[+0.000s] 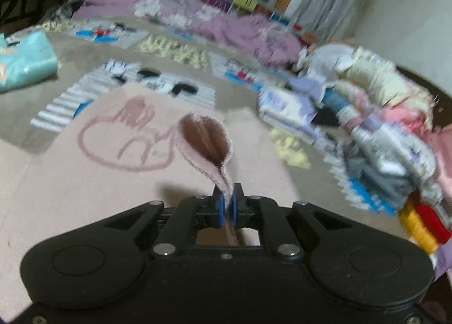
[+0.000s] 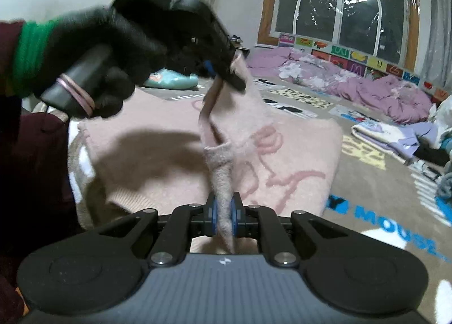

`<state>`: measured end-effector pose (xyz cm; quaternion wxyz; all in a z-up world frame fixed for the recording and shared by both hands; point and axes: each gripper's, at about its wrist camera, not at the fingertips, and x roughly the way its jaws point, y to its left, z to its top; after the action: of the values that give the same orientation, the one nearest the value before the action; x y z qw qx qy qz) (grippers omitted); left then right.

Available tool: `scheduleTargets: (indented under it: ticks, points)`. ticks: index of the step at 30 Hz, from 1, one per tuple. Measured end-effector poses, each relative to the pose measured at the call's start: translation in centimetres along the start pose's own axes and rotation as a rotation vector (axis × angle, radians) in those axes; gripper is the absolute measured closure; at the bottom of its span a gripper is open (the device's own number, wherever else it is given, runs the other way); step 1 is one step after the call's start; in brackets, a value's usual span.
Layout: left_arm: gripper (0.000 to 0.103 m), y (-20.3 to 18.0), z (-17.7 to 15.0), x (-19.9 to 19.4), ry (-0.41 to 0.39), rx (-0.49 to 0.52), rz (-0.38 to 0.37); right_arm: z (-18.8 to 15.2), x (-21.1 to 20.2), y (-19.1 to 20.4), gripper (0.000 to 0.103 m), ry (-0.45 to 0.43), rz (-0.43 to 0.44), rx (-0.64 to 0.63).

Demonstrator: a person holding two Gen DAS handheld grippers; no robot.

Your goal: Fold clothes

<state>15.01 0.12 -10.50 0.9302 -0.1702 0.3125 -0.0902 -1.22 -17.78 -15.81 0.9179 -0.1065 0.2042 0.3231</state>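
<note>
Two grippers share one pink sweater here, so we judge the step in hand to be carrying a held edge over the body of the garment to make a fold; doing it well means keeping both pinches level, the cloth taut between them, and laying the edge down square before we let go.

In the left wrist view, our left gripper (image 1: 229, 201) has its blue pads pressed together on a thin strip of the pink sweater (image 1: 84, 182). The strip rises straight out of the jaws and opens into a loop just ahead, its darker inside showing. The rest of the sweater lies flat on the floor mat (image 1: 231, 97) below and to the left, its drawn motif facing up. A pile of clothes (image 1: 381, 114) sits well apart to the right.

In the right wrist view, our right gripper (image 2: 225, 211) pinches a thicker bunch of the same sweater between its pads. The cloth runs up from there to the left gripper, held by a gloved hand (image 2: 113, 49) above the spread garment.
</note>
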Motion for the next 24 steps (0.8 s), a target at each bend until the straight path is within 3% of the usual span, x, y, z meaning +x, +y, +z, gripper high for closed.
scheduleTargets:
  ticks: [4, 7, 11, 15, 21, 24]
  points:
    - [0.098, 2.1, -1.0, 1.1, 0.019, -0.044, 0.002, 0.2, -3.5, -2.9, 0.075, -0.122, 0.058, 0.114]
    - [0.098, 2.8, -1.4, 1.2, 0.011, -0.051, -0.025, -0.3, -4.6, -5.7, 0.073, -0.16, -0.009, 0.229]
    - [0.098, 3.7, -2.0, 0.9, 0.002, -0.061, -0.042, -1.2, -3.7, -7.4, 0.08, -0.125, -0.069, 0.279]
    - [0.098, 4.4, -2.2, 0.6, -0.017, -0.091, -0.073, -0.9, -2.6, -6.3, 0.081, -0.122, -0.033, 0.225]
    - [0.098, 5.1, -1.9, 0.4, -0.032, -0.139, -0.107, -1.5, 1.6, -4.6, 0.081, 0.083, 0.031, 0.162]
    - [0.098, 5.3, -1.7, 0.4, -0.035, -0.142, -0.111, -1.0, 0.9, -4.6, 0.081, 0.039, 0.042, 0.161]
